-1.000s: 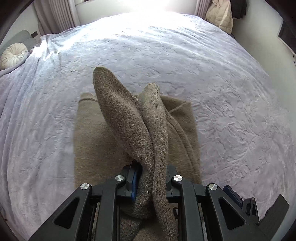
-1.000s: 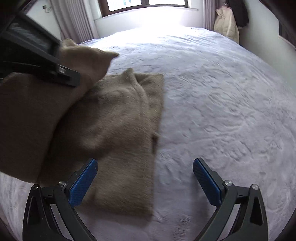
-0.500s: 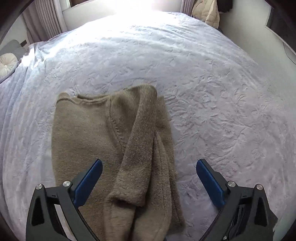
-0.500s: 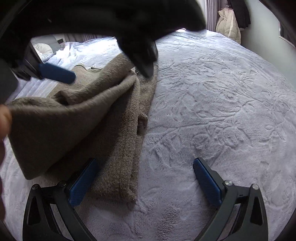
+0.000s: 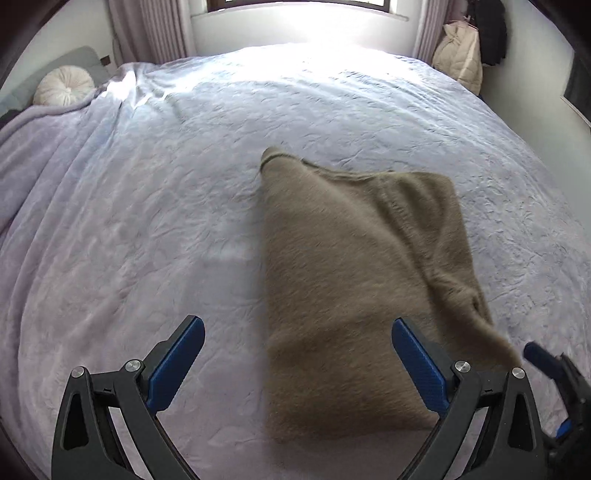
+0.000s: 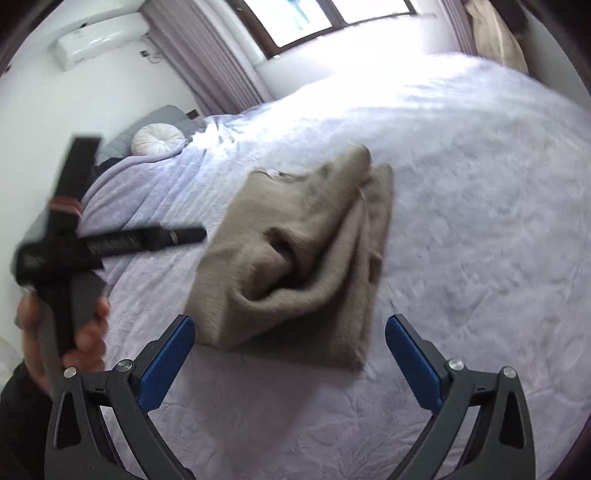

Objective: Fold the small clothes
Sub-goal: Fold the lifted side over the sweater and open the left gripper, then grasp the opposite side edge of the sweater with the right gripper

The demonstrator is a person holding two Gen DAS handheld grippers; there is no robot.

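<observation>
Pale lilac bedding (image 5: pixel 155 229) is covering a wide bed beneath a bright window (image 6: pixel 332 18), with curtains (image 6: pixel 207 55) hanging at eleven o'clock and a wall-mounted air conditioner (image 6: pixel 99 37) being seen at ten o'clock in the right wrist view. A round white cushion (image 5: pixel 64 85) is lying at the ten o'clock edge of the bed, and coats (image 5: pixel 461 55) are hanging at one o'clock.

A taupe knit garment (image 5: pixel 354 288), folded into a rough rectangle, is lying on the bedding, blurred in both views; in the left wrist view it is stretching from centre toward four o'clock. In the right wrist view its upper layer (image 6: pixel 295 258) is bunched into a hollow fold at centre.

The left gripper (image 5: pixel 298 362) is being held with its blue fingers (image 5: pixel 175 363) spread wide; the garment's near end is lying between them but is not being pinched. The right gripper (image 6: pixel 290 360) is likewise being held spread wide and empty, just short of the garment's near edge. At nine o'clock in the right wrist view, the left gripper's handle is being gripped by a hand (image 6: pixel 74 332).
</observation>
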